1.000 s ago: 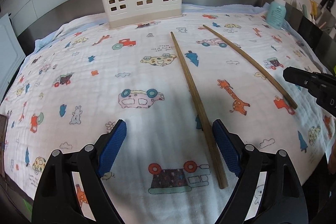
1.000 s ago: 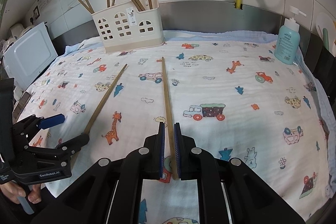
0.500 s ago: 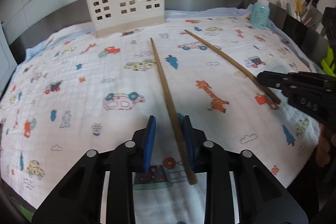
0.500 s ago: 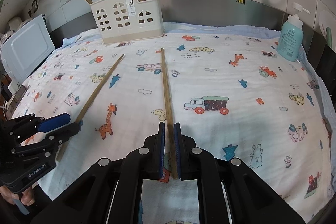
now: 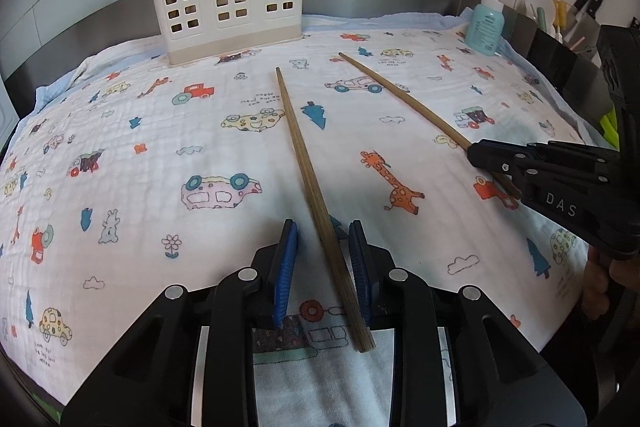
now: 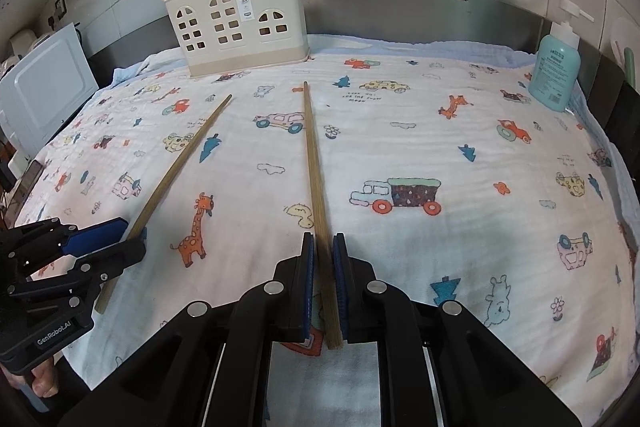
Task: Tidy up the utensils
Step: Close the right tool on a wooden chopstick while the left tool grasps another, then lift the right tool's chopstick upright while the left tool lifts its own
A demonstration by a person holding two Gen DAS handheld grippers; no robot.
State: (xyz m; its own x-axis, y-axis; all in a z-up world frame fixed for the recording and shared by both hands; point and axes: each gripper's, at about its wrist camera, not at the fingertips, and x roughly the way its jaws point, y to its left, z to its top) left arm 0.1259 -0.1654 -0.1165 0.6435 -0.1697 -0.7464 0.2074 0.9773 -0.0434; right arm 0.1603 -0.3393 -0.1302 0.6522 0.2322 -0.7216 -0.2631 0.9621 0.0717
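Two brown wooden chopsticks lie on a cartoon-print cloth (image 5: 120, 131) (image 6: 440, 147). The left chopstick (image 5: 304, 155) (image 6: 180, 155) runs between the blue pads of my left gripper (image 5: 322, 227) (image 6: 100, 243). It rests against the right pad, and a gap shows at the left pad, so the jaws stand narrowly open. My right gripper (image 6: 323, 237) (image 5: 476, 151) is shut on the thick end of the right chopstick (image 6: 314, 155) (image 5: 400, 97). A cream utensil holder (image 5: 224, 7) (image 6: 236, 27) stands at the back with several chopsticks upright in it.
A teal pump bottle (image 5: 486, 27) (image 6: 556, 67) stands at the back right corner. A white appliance (image 6: 40, 87) sits off the left edge. Knives and utensils (image 5: 588, 3) stand at the far right. A steel backsplash and wall pipes run behind the holder.
My left gripper's jaws have narrowed from wide open to close around the left chopstick, and it has shifted to centre on the stick. The right gripper stays shut on its chopstick.
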